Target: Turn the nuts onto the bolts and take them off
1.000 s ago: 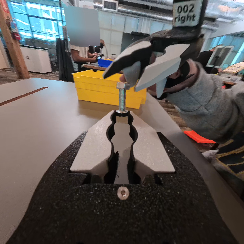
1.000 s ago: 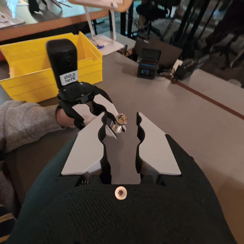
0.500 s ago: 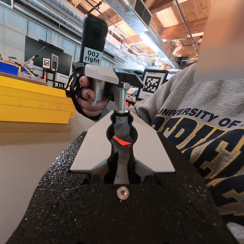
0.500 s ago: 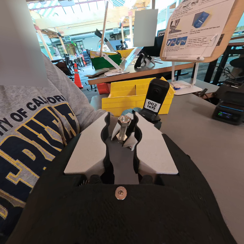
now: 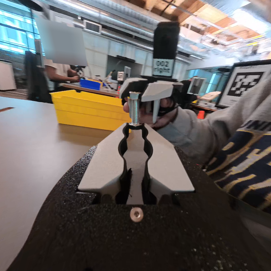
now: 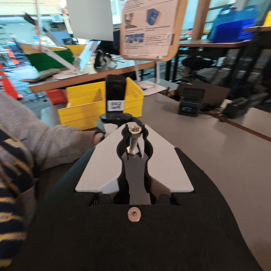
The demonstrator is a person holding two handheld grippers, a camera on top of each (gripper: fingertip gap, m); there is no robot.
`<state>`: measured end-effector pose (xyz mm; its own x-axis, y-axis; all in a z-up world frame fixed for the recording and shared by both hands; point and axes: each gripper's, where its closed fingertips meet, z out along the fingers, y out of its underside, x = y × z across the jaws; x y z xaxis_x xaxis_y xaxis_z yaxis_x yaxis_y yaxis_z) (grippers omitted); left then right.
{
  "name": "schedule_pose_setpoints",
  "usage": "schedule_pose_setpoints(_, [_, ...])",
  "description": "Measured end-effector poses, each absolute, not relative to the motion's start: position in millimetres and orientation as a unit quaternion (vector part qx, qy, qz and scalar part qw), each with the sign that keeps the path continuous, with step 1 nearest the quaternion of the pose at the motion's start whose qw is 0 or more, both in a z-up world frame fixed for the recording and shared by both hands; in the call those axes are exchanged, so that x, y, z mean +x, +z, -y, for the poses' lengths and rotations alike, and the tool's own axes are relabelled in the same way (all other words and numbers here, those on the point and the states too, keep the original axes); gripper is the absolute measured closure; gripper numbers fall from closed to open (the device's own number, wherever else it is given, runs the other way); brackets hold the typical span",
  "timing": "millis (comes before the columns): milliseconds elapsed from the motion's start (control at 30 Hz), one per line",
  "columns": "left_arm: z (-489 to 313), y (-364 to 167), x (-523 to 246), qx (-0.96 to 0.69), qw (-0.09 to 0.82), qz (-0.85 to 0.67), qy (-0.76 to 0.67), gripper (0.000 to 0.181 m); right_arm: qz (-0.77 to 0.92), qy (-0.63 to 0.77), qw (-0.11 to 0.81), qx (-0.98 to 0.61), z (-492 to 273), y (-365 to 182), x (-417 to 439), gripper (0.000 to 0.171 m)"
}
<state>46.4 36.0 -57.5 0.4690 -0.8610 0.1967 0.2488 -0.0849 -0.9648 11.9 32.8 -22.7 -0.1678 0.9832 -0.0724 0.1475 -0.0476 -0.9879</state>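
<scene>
At frame centre, the left gripper (image 5: pixel 135 126) pinches the silver hex nut (image 5: pixel 135 124) at the threaded end of the shiny steel bolt (image 5: pixel 134 108). The right gripper (image 6: pixel 134 129) clamps the bolt's hex head (image 6: pixel 134 130). The nut sits barely threaded; whether going on or coming off is unclear.

The bolt (image 5: pixel 134 109) stands between both grippers above the table (image 5: pixel 29 139), the bin (image 5: pixel 88 108) behind it

Right hand-held gripper (image 6: pixel 134 129) clamping bolt head (image 6: pixel 134 130), nut (image 6: pixel 132 150) below
</scene>
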Motion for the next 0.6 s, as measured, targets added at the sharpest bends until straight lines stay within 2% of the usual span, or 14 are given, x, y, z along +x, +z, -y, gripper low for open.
schedule_pose_setpoints(267, [-57, -65, 34, -0.634, 0.671, -0.219, -0.316, 0.166, 0.424, 0.4, 0.559, -0.589, -61, -27, 2, 0.153])
schedule_pose_setpoints(467, [-58, -65, 32, -0.636, 0.667, -0.215, -0.324, 0.167, 0.422, 0.376, 0.601, -0.565, -60, -27, 0, 0.151])
schedule_pose_setpoints(567, [-56, -69, 30, -0.642, 0.648, -0.232, -0.337, 0.166, 0.463, 0.44, 0.588, -0.497, -44, -19, 0, 0.118])
schedule_pose_setpoints(600, [-56, -71, 29, -0.645, 0.644, -0.237, -0.336, 0.166, 0.468, 0.469, 0.573, -0.483, -41, -17, 3, 0.113])
